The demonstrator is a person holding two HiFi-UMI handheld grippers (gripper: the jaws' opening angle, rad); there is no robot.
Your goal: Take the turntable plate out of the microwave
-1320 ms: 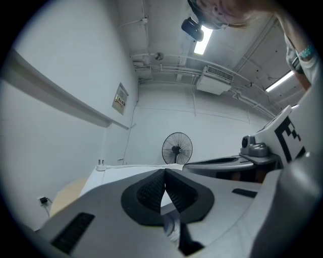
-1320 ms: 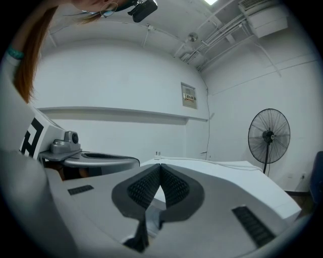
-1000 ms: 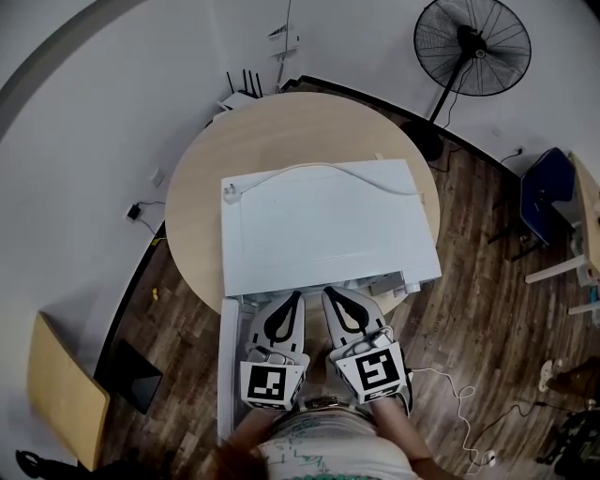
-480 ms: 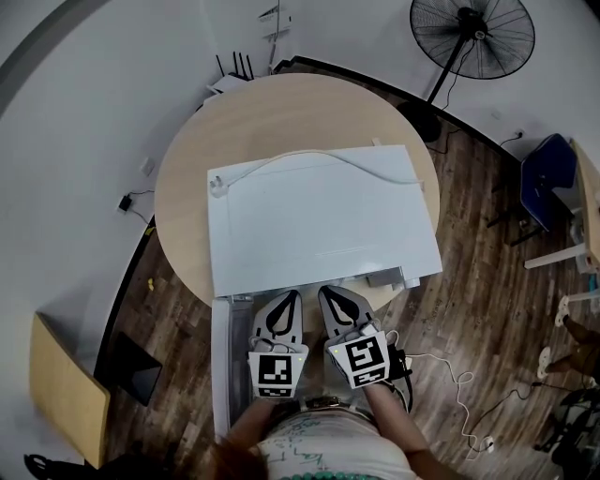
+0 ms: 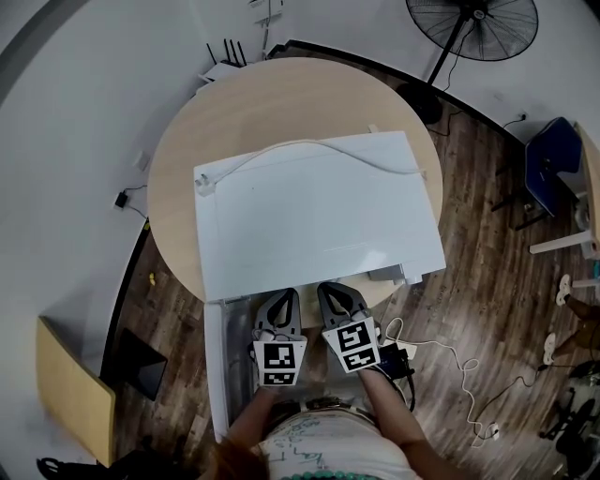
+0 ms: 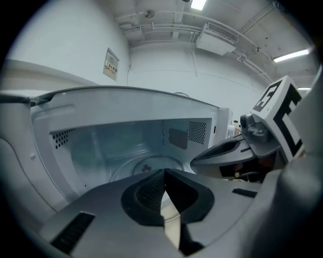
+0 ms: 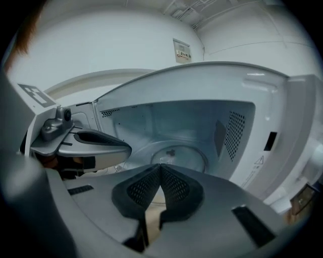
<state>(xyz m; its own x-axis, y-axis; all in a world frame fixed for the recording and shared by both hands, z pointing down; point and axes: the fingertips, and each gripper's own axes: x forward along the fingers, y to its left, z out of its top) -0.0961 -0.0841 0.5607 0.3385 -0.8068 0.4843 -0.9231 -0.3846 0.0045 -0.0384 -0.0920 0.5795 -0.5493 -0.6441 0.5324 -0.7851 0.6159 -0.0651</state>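
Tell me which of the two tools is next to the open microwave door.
The left tool: the open door stands right beside it, while the right tool sits farther from it.

White microwave point(image 5: 319, 220), pale grey-white inside with dotted vent grilles. Turntable plate point(image 7: 185, 153) is clear glass. Table point(image 5: 244, 103) light beige wood. Floor point(image 5: 487, 244) dark brown planks. Left gripper point(image 5: 284, 298) and right gripper point(image 5: 330, 291) grey, black mesh-textured pads point(image 7: 140, 189), black-and-white square markers. Fan point(image 5: 473, 23) black, chair point(image 5: 548, 173) blue.
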